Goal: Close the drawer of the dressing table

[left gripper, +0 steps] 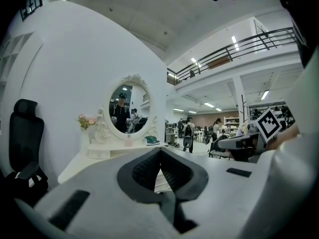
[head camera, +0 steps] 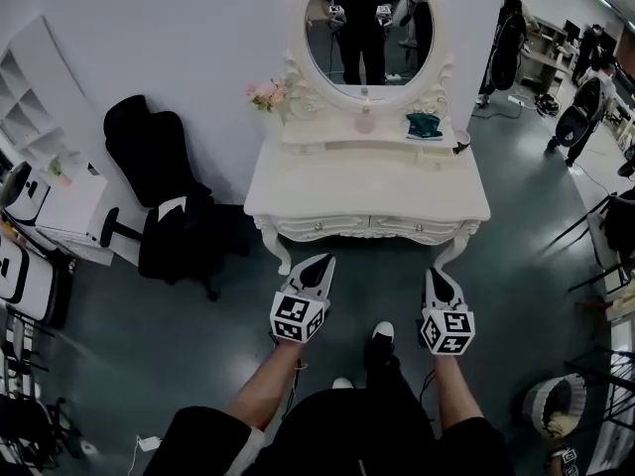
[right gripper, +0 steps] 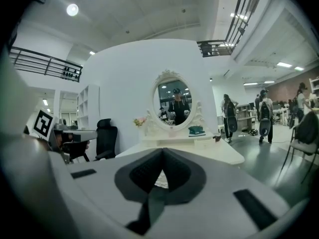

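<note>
As the person stands facing the dressing table (head camera: 367,191), both grippers hang over the floor short of its front edge, touching nothing. Left gripper (head camera: 320,264) is clenched: in its own view the dark pads meet at the tips, with nothing caught between them. Right gripper (head camera: 438,276) is the same, jaws pressed together and empty. Both point at the table front, left one toward the left half, right one near the right front leg, and they sit well apart from each other.

The table is white with a carved apron and stands against the white wall straight ahead of the person. The drawers (head camera: 319,228) sit in that apron just under the top edge. From the head view the fronts look flush with the apron, small knobs showing, though the angle is steep and I can't be fully sure.

An oval mirror (head camera: 367,28) stands on the back shelf and reflects the person. Pink flowers (head camera: 266,93) are at the shelf's left end, a small bottle (head camera: 365,120) is in the middle and a teal item (head camera: 424,124) is at the right. A black office chair (head camera: 164,186) stands just left of the table. Other people (head camera: 506,38) stand in the background to the right
</note>
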The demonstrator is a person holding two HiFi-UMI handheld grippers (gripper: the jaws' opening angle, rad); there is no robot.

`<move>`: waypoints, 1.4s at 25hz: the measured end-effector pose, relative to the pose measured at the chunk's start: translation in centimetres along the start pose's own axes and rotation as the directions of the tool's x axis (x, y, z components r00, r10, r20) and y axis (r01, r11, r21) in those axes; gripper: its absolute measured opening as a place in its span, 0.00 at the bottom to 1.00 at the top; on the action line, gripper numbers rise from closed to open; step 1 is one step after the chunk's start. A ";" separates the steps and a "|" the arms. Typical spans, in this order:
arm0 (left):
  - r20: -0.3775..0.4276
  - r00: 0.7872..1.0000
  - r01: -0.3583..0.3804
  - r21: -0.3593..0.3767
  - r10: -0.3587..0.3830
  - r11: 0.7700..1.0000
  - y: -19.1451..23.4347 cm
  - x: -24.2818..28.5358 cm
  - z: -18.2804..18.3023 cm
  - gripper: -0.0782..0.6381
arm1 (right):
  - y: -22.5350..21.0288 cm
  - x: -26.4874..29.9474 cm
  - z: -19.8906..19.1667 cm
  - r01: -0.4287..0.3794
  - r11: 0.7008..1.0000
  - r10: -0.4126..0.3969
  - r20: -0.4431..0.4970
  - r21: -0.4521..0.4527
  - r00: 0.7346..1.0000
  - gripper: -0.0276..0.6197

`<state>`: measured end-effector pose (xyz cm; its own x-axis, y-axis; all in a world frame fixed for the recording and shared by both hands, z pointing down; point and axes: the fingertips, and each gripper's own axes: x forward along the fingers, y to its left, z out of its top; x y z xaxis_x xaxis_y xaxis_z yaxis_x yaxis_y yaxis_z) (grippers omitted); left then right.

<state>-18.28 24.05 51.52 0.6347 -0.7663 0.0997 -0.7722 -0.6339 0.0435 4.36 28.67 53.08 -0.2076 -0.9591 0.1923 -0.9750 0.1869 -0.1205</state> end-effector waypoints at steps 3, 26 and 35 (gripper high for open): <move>-0.004 1.000 -0.005 -0.009 0.005 1.000 0.9 2.5 0.1 0.11 | -1.3 2.4 0.3 -0.002 1.000 0.002 -0.005 -0.006 1.000 0.05; -0.018 0.993 -0.116 -0.011 0.115 0.993 7.2 23.6 3.5 0.11 | -11.2 23.6 6.2 -0.178 0.983 0.177 -0.026 -0.047 0.984 0.05; -0.014 0.995 -0.103 -0.016 0.103 0.995 12.9 30.4 3.6 0.11 | -12.2 31.8 7.0 -0.169 0.984 0.166 -0.039 -0.062 0.985 0.05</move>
<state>-8.81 -7.84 51.58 0.5516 -0.8258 0.1174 -0.8338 -0.5499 0.0489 10.20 -5.63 53.82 -0.3700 -0.9056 0.2076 -0.9290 0.3588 -0.0906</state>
